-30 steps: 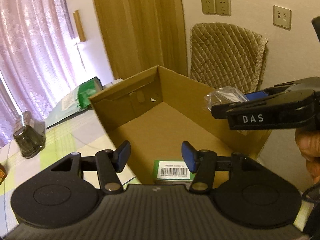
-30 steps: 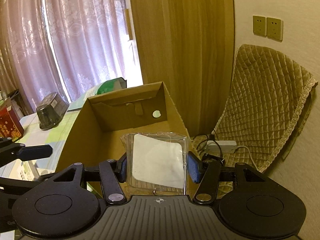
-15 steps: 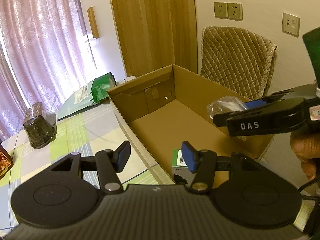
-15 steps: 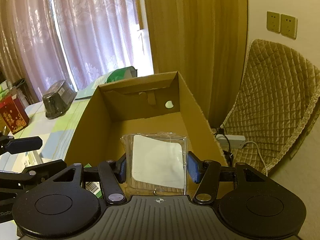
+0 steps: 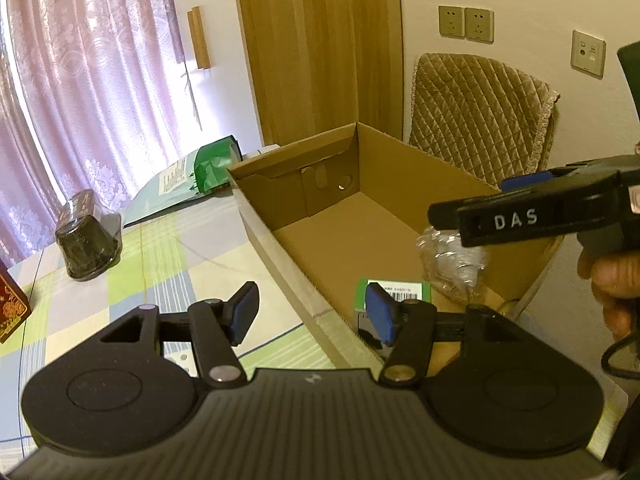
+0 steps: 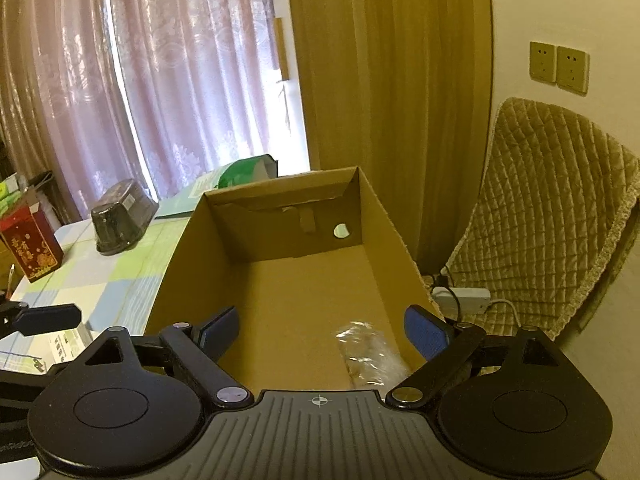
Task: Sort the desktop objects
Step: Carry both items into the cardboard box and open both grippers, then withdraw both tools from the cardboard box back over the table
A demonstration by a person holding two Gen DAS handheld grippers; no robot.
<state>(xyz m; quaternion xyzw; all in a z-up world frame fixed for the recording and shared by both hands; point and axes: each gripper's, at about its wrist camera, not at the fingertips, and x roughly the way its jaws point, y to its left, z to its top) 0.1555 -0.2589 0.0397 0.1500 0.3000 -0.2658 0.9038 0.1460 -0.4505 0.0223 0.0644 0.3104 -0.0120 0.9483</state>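
The clear plastic packet (image 6: 366, 354) and a green barcoded box (image 5: 394, 294) lay inside the cardboard box (image 6: 304, 280). Both the right gripper (image 6: 320, 330) and left gripper (image 5: 310, 312) stood with fingers apart, holding nothing. On the table, a dark wrapped container (image 5: 88, 242) and a red carton (image 6: 32, 246) remained outside the box, so sorting appeared partly complete.

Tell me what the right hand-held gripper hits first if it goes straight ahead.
Probably the box floor, just past the clear packet; the right hand-held gripper is open and points down into it. Depth is uncertain.

The cardboard box (image 6: 280, 304) is lying open-topped, its far floor bare, a clear packet (image 6: 366, 354) and green carton (image 5: 394, 292) occupying the near end.
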